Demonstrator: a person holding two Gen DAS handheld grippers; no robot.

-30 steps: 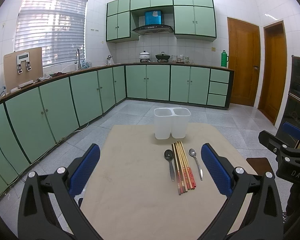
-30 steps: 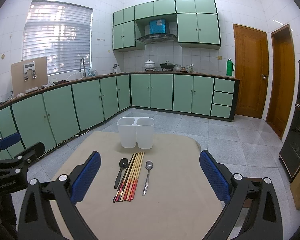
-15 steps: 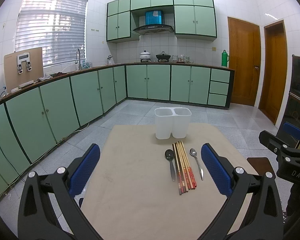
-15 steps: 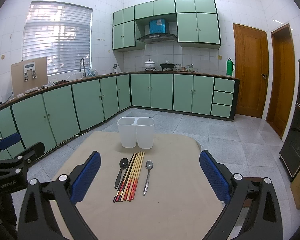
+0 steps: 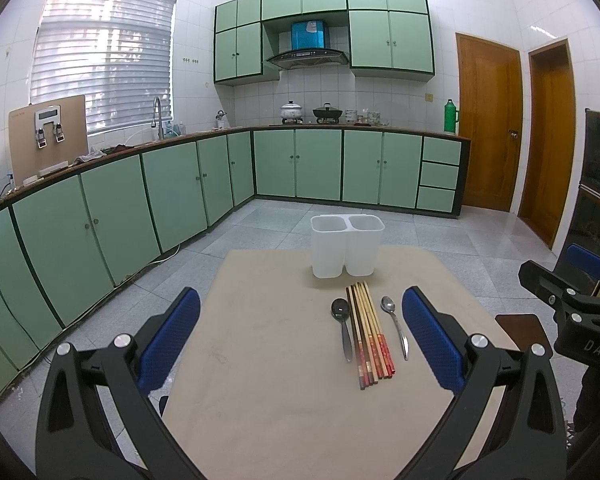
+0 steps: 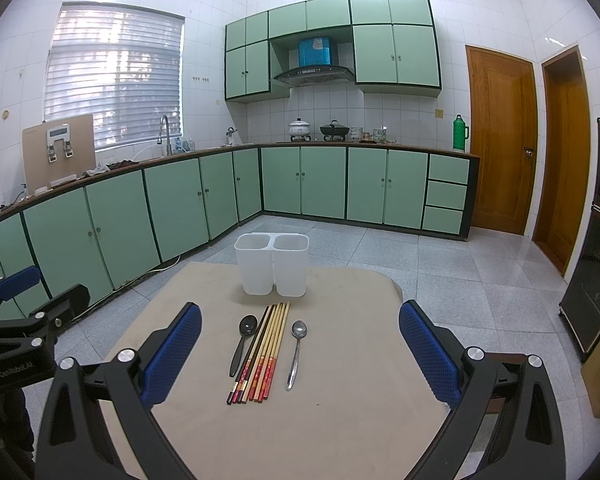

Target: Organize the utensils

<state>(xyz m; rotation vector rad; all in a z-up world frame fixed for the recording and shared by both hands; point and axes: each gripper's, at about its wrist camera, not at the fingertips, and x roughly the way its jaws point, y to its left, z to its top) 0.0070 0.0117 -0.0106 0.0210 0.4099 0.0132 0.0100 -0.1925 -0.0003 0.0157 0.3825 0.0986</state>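
Note:
A white two-compartment utensil holder [image 5: 347,251] [image 6: 272,264] stands upright at the far side of the beige table [image 5: 260,380] [image 6: 340,420]. In front of it lie several chopsticks [image 5: 368,334] [image 6: 262,354] in a bundle, a black spoon [image 5: 342,326] [image 6: 244,338] to their left and a silver spoon [image 5: 394,324] [image 6: 296,350] to their right. My left gripper [image 5: 300,336] hovers open above the near table, left of the utensils. My right gripper [image 6: 300,344] hangs open over the utensils, holding nothing.
Green cabinets [image 5: 140,208] line the left and far walls. Wooden doors [image 6: 500,140] stand at the right, a dark cabinet [image 6: 596,240] beyond them. Grey tiled floor [image 6: 440,264] surrounds the table. The other gripper shows at the right edge of the left wrist view and the left edge of the right wrist view.

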